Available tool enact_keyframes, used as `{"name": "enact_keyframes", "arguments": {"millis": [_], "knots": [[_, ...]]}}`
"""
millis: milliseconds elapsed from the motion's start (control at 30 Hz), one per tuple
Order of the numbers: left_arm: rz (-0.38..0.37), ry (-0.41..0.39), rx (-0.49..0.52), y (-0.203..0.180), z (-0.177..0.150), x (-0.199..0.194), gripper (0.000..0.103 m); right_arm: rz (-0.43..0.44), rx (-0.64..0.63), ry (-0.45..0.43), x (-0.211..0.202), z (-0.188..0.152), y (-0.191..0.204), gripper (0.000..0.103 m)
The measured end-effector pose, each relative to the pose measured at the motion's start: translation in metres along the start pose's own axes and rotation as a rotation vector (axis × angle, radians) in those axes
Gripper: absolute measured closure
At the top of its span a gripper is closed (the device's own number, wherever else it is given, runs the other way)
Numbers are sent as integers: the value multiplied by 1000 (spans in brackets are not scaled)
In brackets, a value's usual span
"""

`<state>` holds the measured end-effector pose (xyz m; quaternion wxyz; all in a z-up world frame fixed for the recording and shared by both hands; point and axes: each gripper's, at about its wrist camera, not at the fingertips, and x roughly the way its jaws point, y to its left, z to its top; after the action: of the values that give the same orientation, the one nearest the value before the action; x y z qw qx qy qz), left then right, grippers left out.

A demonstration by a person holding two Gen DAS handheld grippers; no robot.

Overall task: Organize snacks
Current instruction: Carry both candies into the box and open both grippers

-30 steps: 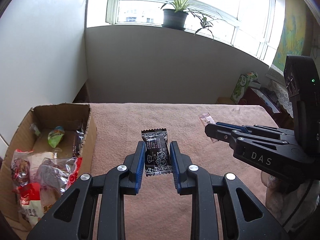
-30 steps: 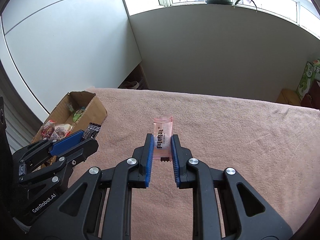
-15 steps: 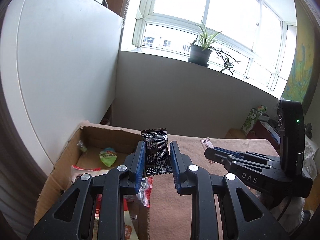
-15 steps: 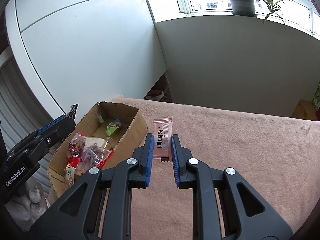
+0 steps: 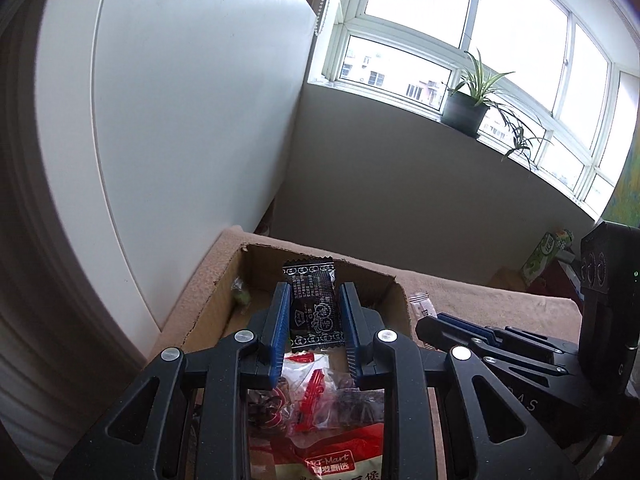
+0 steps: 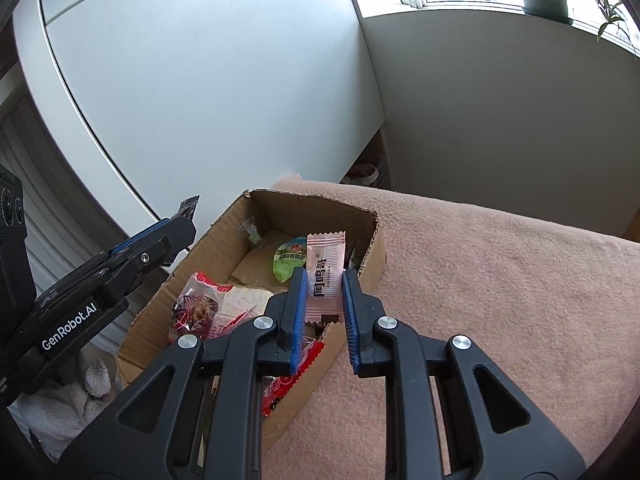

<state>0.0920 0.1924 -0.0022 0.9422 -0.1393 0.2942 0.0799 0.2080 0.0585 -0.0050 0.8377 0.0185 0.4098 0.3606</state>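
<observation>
My left gripper (image 5: 314,312) is shut on a black snack packet (image 5: 314,304) and holds it above the open cardboard box (image 5: 256,254). My right gripper (image 6: 324,292) is shut on a pink snack packet (image 6: 325,276) and holds it over the box's right wall (image 6: 374,248). The box holds several snacks: a red and clear bag (image 6: 200,304), a green jelly cup (image 6: 289,261), a red-labelled bag (image 5: 320,440). The right gripper also shows in the left wrist view (image 5: 448,326), the left gripper in the right wrist view (image 6: 168,236).
The box sits at the left end of a table covered with a pink cloth (image 6: 500,300). A white cabinet panel (image 6: 220,100) stands close behind the box. A potted plant (image 5: 466,108) sits on the window sill. White crumpled material (image 6: 68,400) lies below left.
Both grippers have moved left with their packets, from over the pink cloth to above the cardboard box. Both stay shut on the packets.
</observation>
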Motion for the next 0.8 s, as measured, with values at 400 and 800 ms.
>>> {"name": "enact_keyframes", "arguments": {"millis": [400,800], "knots": [[15,14,-46,16,3,2,79,9,-39,29,20,-2,15,84],[28,11,-49,18,3,1,77,-8,-55,-27,6,-2,14,33]]}}
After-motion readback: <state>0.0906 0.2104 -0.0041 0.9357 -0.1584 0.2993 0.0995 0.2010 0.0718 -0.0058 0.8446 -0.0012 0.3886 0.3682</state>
